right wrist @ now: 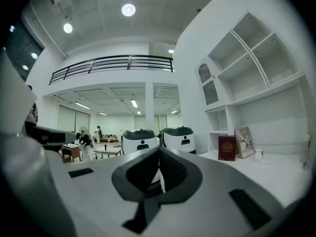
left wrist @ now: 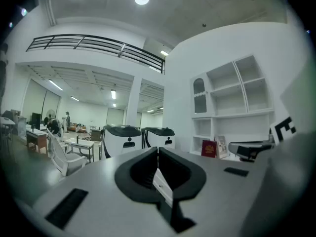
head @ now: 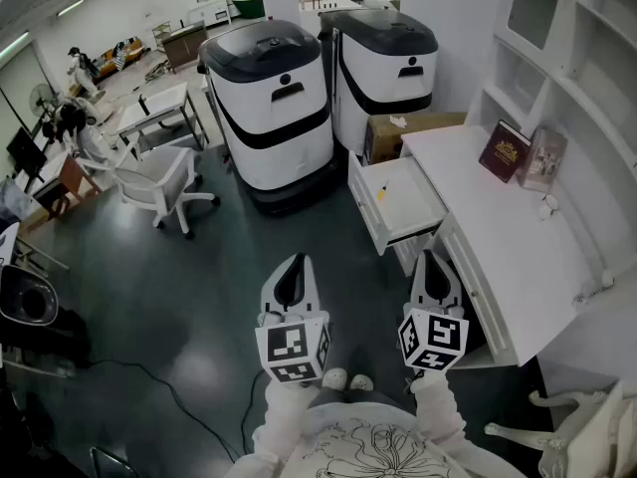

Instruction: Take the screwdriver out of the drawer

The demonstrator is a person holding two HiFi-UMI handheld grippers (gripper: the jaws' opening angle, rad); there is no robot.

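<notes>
Left gripper (left wrist: 158,150), one: jaws closed tip to tip, nothing between them, held level over the dark floor (head: 179,287). Right gripper (right wrist: 159,150), one: jaws likewise pressed together and empty, beside the left one and just short of the counter (head: 498,242). Marker cubes, two: one on each gripper, left (head: 294,349) and right (head: 434,340). Drawer (head: 418,225), one: white, pulled out from the counter's end, ahead of the right gripper and well apart from both. Screwdriver (head: 381,193), one: a small yellow-orange item lying inside the open drawer near its far left corner, too small for detail. On the counter, one red book (head: 505,150), one picture frame (head: 542,157) just beside it, and one small white cup (head: 549,205). Cardboard box (head: 398,132), one, behind the drawer. White-and-black machines, two: (head: 269,98) and (head: 383,63), side by side. White swivel chair (head: 154,182), one, far left.
</notes>
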